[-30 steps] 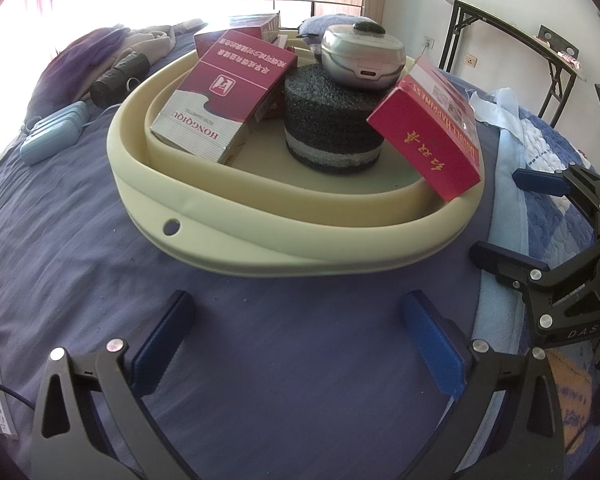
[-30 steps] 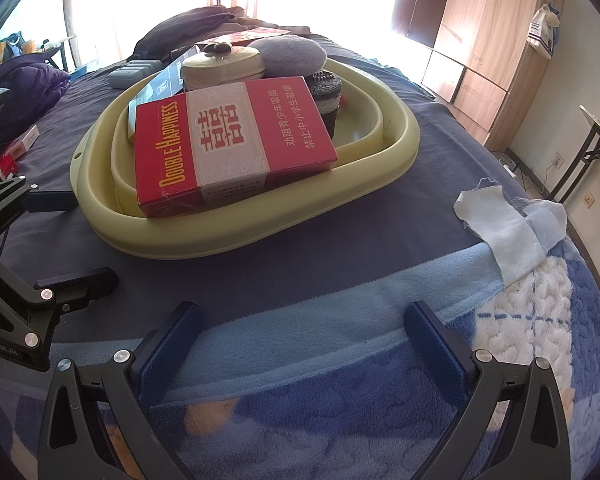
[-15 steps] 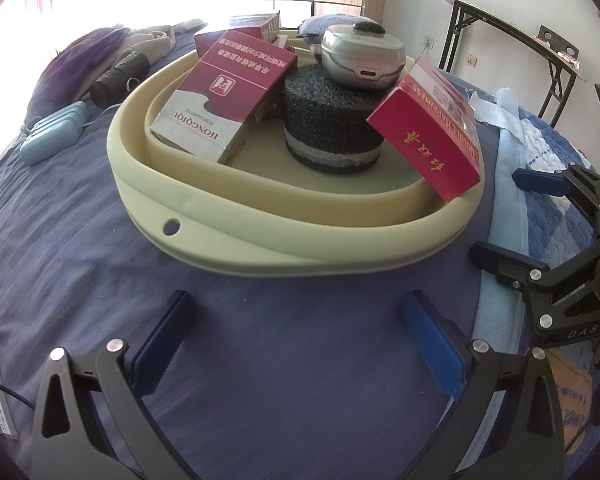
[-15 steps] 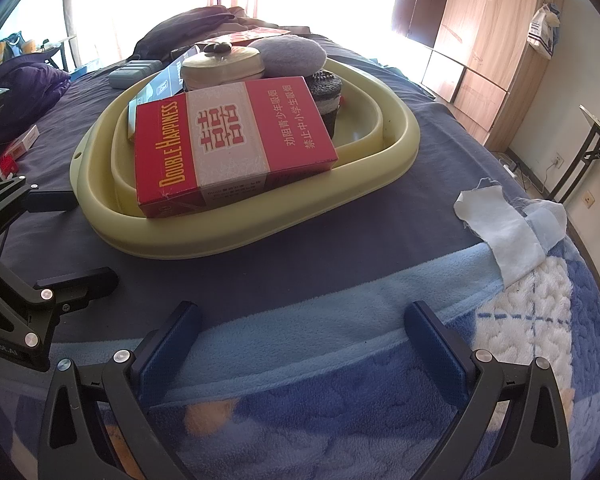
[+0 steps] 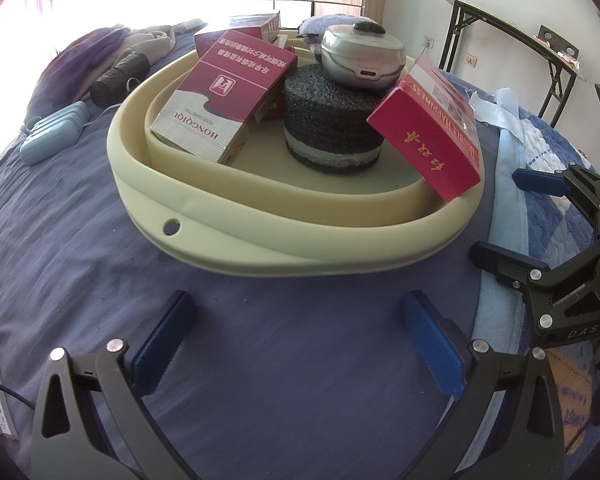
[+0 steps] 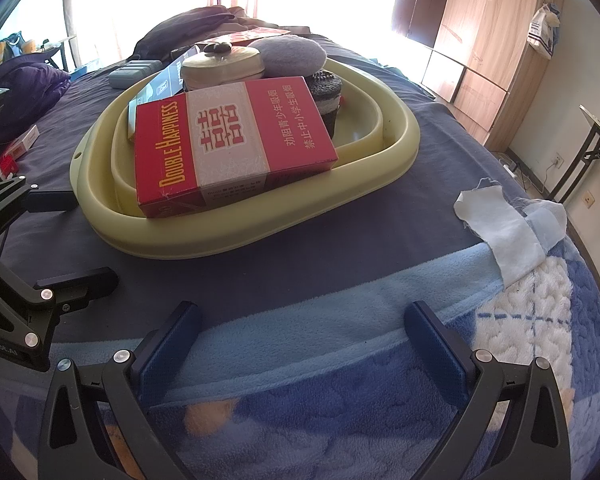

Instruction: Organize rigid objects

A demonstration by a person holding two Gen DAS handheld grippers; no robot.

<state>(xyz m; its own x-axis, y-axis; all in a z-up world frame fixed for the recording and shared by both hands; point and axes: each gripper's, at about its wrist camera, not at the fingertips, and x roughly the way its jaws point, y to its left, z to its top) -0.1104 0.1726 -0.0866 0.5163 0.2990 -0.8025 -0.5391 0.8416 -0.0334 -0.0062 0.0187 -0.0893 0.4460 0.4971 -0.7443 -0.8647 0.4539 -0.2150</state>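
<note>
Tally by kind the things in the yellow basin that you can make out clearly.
Red cigarette cartons: 2, Hongqiqu, Double Happiness
Dark speckled foam cylinder: 1
Silver rounded clamshell case: 1
Total: 4, leaving out partly hidden boxes behind.

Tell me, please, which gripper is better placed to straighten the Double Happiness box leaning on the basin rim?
Probably the right gripper: open, facing the Double Happiness box almost head-on. The left gripper sees it off to one side.

The left tool (image 5: 298, 338) hangs wide open over the purple bedspread (image 5: 80, 264), near the yellow basin (image 5: 236, 236) (cartons (image 5: 230, 92) inside).
</note>
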